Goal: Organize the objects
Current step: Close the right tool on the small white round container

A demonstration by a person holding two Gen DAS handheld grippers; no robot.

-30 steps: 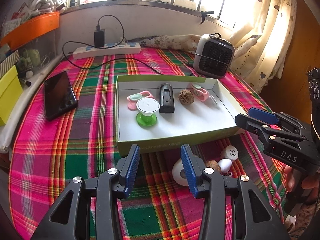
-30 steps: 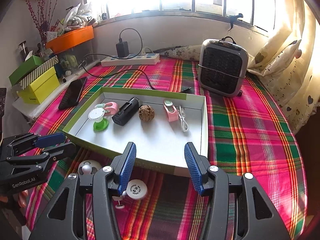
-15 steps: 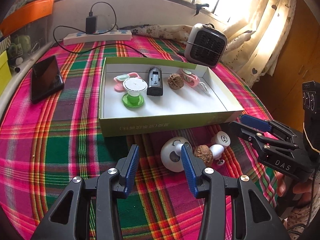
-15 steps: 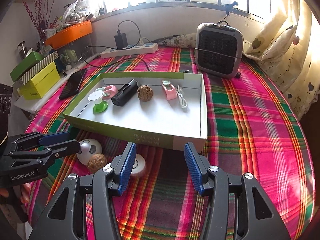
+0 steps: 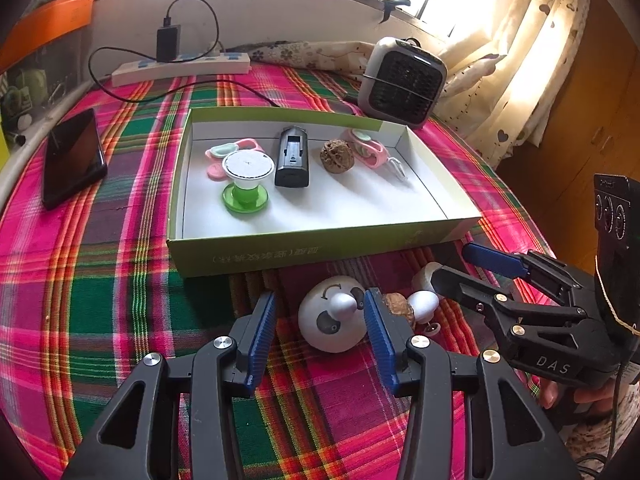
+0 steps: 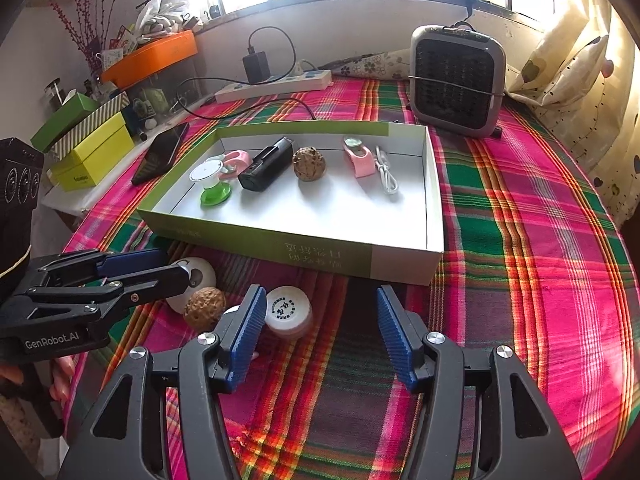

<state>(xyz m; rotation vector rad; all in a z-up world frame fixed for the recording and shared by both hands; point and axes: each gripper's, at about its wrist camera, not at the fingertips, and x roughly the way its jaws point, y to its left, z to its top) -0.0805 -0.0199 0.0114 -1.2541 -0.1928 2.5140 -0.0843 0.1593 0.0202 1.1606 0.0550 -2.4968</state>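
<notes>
A green-walled cardboard box sits mid-table and holds a green-and-white stand, pink clips, a black battery pack, a walnut and a white cable. In front of it lie a round white toy, a second walnut, a small white piece and a white cap. My left gripper straddles the white toy, its jaws opening, with a gap on the left side. My right gripper is opening with the cap just inside its left finger, untouched.
A black phone lies left of the box. A power strip with charger and a small grey heater stand at the back. Yellow and green boxes and an orange tray line the left. Curtains hang on the right.
Both grippers have tipped down toward the loose things in front of the box. The white toy now sits between the left fingers, the cap beside the right's left finger. Both jaws stand wider.
</notes>
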